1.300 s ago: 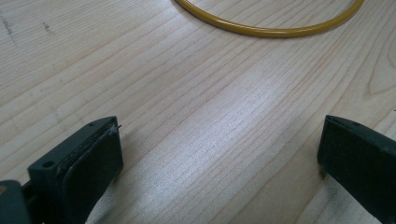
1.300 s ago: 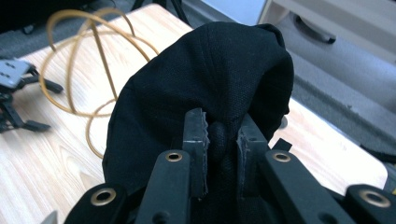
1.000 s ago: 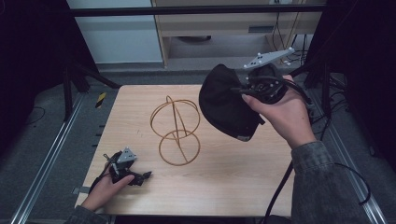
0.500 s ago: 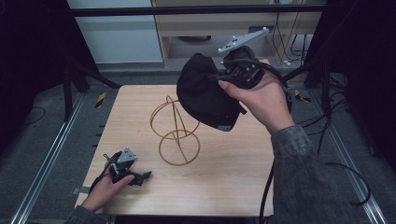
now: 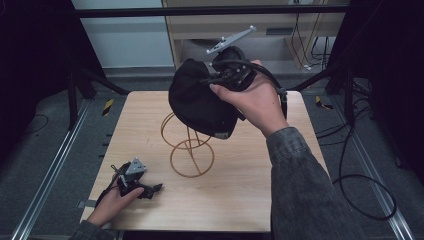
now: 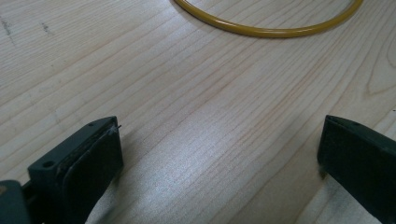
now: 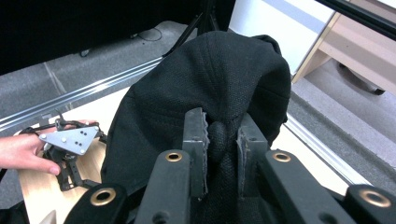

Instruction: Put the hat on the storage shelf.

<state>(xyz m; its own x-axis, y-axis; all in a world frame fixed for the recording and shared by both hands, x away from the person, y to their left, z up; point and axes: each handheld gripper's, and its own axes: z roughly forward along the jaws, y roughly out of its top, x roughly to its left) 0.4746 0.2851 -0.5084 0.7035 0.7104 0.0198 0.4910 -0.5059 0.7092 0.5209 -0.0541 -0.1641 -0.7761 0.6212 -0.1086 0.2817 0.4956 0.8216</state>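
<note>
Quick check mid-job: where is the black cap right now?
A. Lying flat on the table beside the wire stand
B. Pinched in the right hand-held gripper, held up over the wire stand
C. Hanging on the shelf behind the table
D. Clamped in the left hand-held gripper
B: the right hand-held gripper has its jaws pinched on the black cap, held in the air above the wire stand.

The wire stand [image 5: 188, 145] stands on the middle of the worktop [image 5: 250, 200], the cap [image 5: 200, 102] hangs above it, and the left hand-held gripper [image 5: 150, 190] rests near the front left corner.
</note>
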